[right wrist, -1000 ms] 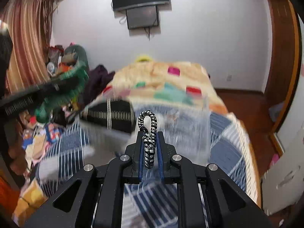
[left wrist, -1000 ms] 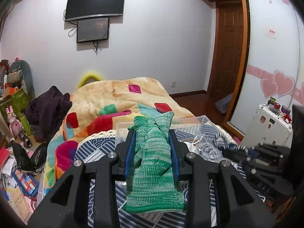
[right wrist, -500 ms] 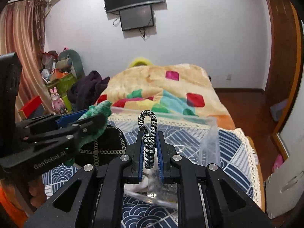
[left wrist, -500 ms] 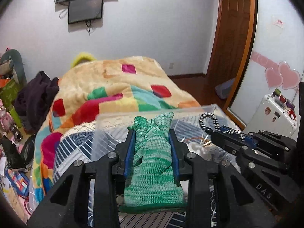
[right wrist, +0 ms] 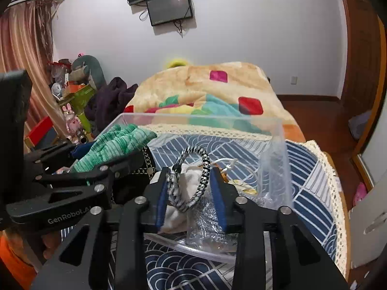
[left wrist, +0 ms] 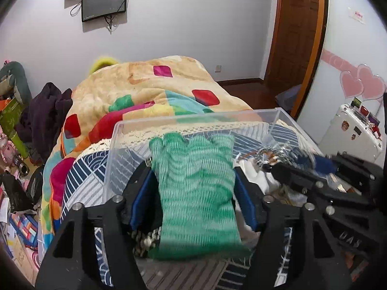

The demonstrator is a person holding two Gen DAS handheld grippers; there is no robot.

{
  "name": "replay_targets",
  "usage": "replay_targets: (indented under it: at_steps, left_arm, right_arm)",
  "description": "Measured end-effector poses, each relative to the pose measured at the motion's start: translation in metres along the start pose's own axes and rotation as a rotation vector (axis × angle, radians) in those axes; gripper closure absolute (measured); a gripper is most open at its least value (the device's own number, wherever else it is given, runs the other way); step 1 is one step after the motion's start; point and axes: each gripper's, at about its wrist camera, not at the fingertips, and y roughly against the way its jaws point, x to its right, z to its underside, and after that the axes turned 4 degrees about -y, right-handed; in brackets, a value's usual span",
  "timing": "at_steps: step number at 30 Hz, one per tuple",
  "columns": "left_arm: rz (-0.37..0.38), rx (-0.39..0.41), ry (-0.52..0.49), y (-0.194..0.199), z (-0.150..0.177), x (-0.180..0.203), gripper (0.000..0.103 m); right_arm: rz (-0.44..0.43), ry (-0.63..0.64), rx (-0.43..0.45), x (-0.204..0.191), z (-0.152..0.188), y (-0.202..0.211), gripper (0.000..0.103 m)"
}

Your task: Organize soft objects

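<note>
A clear plastic bin [left wrist: 193, 118] stands on the blue patterned bedspread; it also shows in the right wrist view [right wrist: 200, 117]. My left gripper [left wrist: 194, 193] has opened, and a green knit glove [left wrist: 196, 188] lies loosely between its jaws over the bin. The glove also shows in the right wrist view [right wrist: 116, 145]. My right gripper [right wrist: 191, 188] has opened too, and a black-and-white braided cord loop [right wrist: 193, 181] sits loosely between its blue pads over the bin. White cloth [right wrist: 186, 188] and clear plastic wrap [right wrist: 210, 227] lie in the bin below.
A black fabric item with studded trim [right wrist: 142, 169] lies in the bin's left part. A colourful blanket [left wrist: 145, 89] covers the bed behind. A dark garment [left wrist: 46, 111] and clutter lie left of the bed. A white suitcase [left wrist: 355, 130] stands at the right.
Both grippers moved forward and down over the bin. Both jaws have opened: the glove has spread out and the cord loop has slackened between the pads.
</note>
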Motion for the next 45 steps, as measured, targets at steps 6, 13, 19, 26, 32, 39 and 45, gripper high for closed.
replay_targets:
  at_steps: [6, 13, 19, 26, 32, 39, 45]
  left_arm:
    - [0.022, 0.05, 0.02, 0.032, 0.01, -0.007, 0.031]
    - [0.024, 0.183, 0.042, 0.091, 0.005, -0.014, 0.03]
    - [-0.031, 0.324, 0.039, 0.15, 0.003, -0.008, 0.03]
    - [-0.033, 0.426, 0.021, 0.198, 0.007, 0.006, 0.02]
    - [-0.062, 0.478, -0.005, 0.22, 0.017, 0.016, 0.005]
    - [-0.073, 0.469, -0.002, 0.223, 0.03, 0.022, 0.001]
    - [-0.062, 0.458, -0.011, 0.219, 0.035, 0.025, 0.001]
  right_arm:
    - [0.048, 0.024, 0.057, 0.0, -0.001, 0.02, 0.043]
    - [0.062, 0.044, 0.145, -0.005, -0.011, 0.056, 0.043]
    - [0.039, 0.074, 0.264, -0.021, -0.019, 0.098, 0.043]
    - [0.019, 0.099, 0.387, -0.038, -0.019, 0.14, 0.031]
    - [0.009, 0.105, 0.43, -0.043, -0.012, 0.156, 0.02]
    - [0.005, 0.09, 0.44, -0.044, -0.002, 0.158, 0.002]
    - [0.011, 0.078, 0.432, -0.041, 0.004, 0.155, 0.001]
